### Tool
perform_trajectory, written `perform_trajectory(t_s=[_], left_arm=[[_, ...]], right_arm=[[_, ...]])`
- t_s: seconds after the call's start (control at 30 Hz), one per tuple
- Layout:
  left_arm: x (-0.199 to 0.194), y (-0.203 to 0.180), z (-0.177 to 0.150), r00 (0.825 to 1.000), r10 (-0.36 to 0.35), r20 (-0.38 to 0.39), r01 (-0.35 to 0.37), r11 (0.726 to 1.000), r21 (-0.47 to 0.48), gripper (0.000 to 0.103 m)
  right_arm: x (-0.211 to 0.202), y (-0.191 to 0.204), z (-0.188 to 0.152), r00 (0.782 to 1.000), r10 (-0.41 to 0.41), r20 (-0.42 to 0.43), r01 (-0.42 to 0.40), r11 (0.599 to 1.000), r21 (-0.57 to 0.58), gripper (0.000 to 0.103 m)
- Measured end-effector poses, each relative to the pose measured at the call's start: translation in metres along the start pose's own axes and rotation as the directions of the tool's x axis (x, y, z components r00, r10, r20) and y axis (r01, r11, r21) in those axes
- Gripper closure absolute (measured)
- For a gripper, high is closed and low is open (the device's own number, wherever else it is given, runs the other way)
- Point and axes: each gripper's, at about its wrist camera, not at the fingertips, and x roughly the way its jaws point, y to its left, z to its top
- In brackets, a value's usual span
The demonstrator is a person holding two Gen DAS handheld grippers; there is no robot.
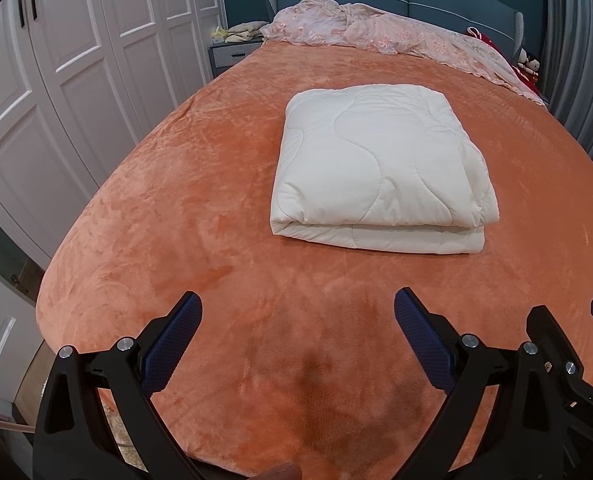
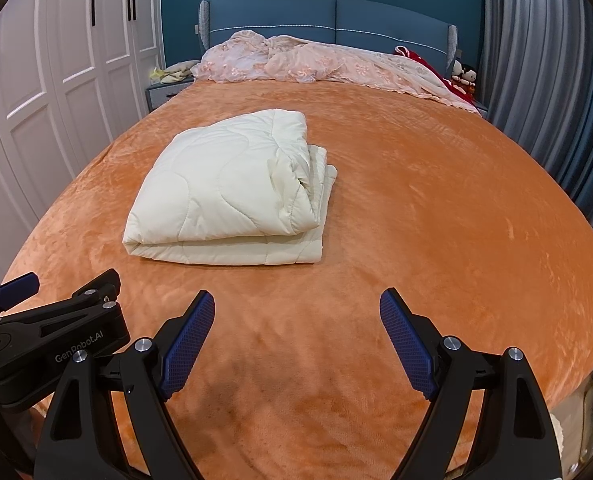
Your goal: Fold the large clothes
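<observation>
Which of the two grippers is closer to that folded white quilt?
Left, slightly. The white quilt lies almost straight ahead of the left gripper; from the right gripper it sits off to the left.

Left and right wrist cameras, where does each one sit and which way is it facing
Left wrist: on the left gripper, angled down over the foot of the orange bed cover toward the folded white quilt; its open blue-padded fingers show, the right gripper at the right edge.
Right wrist: on the right gripper, facing likewise; its open fingers show, the left gripper at the left edge.
Shared: quilt, bed cover, blue headboard, white wardrobe.
</observation>
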Motion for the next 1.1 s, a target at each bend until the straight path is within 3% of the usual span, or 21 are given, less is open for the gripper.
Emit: perform_trajectory(t_s=[1.1], left_arm=[[0.0046, 0.0, -0.0025, 1.0, 0.022, 0.003, -0.022, 1.0, 0.019, 0.016]], right_arm=[[0.0013, 0.0025, -0.0076, 1.0, -0.01, -0.022, 0.011, 1.0, 0.018, 0.02]])
